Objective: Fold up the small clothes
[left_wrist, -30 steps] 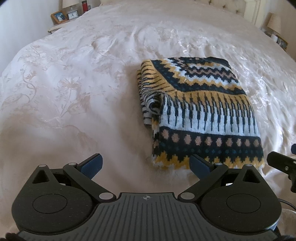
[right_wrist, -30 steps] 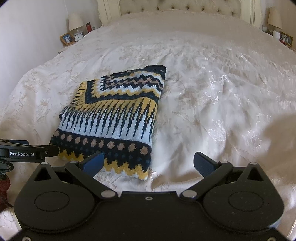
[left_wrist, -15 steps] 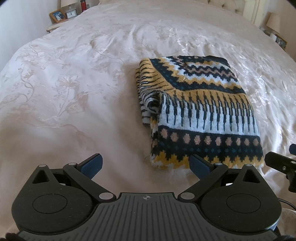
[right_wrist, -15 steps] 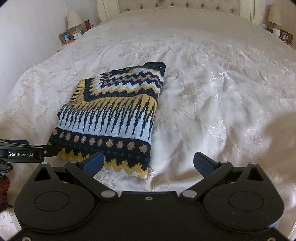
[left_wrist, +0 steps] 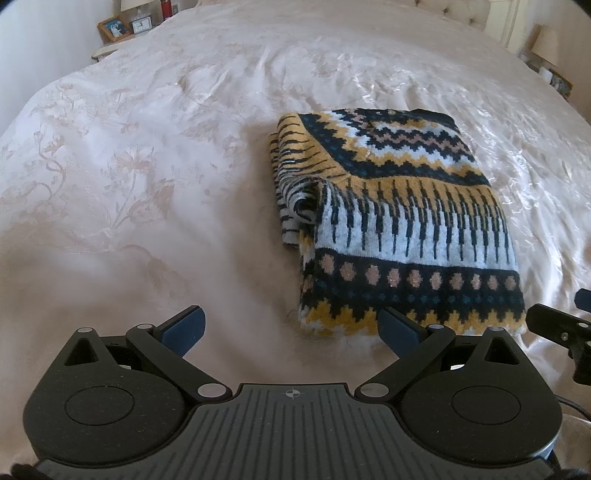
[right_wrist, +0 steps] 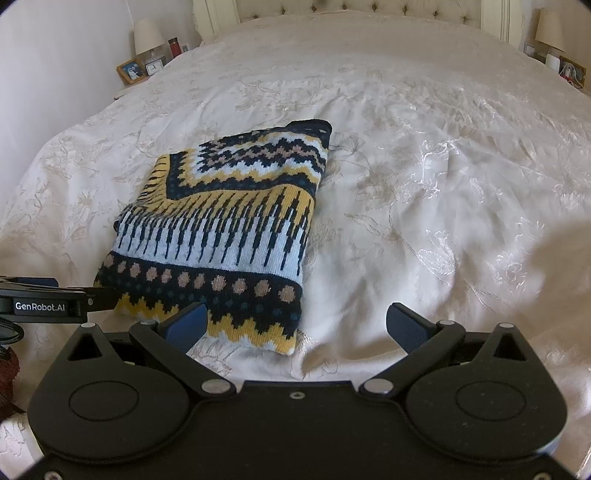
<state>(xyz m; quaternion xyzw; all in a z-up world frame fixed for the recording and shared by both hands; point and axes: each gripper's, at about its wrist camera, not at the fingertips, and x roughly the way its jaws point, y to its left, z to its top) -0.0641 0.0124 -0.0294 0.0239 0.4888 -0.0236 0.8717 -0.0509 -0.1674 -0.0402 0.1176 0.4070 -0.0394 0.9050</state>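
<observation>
The cream bedspread (left_wrist: 155, 155) with its woven floral pattern fills both views, and against the frames a second ago it sits slightly lower in the right wrist view, so more of the tufted headboard (right_wrist: 354, 9) shows, while in the left wrist view the folded sweater has drifted only a little. The folded sweater (left_wrist: 399, 225) itself lies in the same place on the bedspread, flat and untouched, just ahead of both tools and a little toward the foot of the bed. It is a knitted piece folded into a rough rectangle: navy and mustard zigzags at the near hem, a navy band with tan dots above that, then pale blue with dark vertical dashes, and a zigzag yoke at the far end. A striped sleeve edge bulges out loosely along its left side.

The left gripper (left_wrist: 291, 328) hovers over bare bedspread with its jaws spread wide, holding nothing; its right finger overlaps the sweater's near hem in view. The right gripper (right_wrist: 297, 323) is likewise wide apart and empty, with its left finger in front of the hem's near corner.
</observation>
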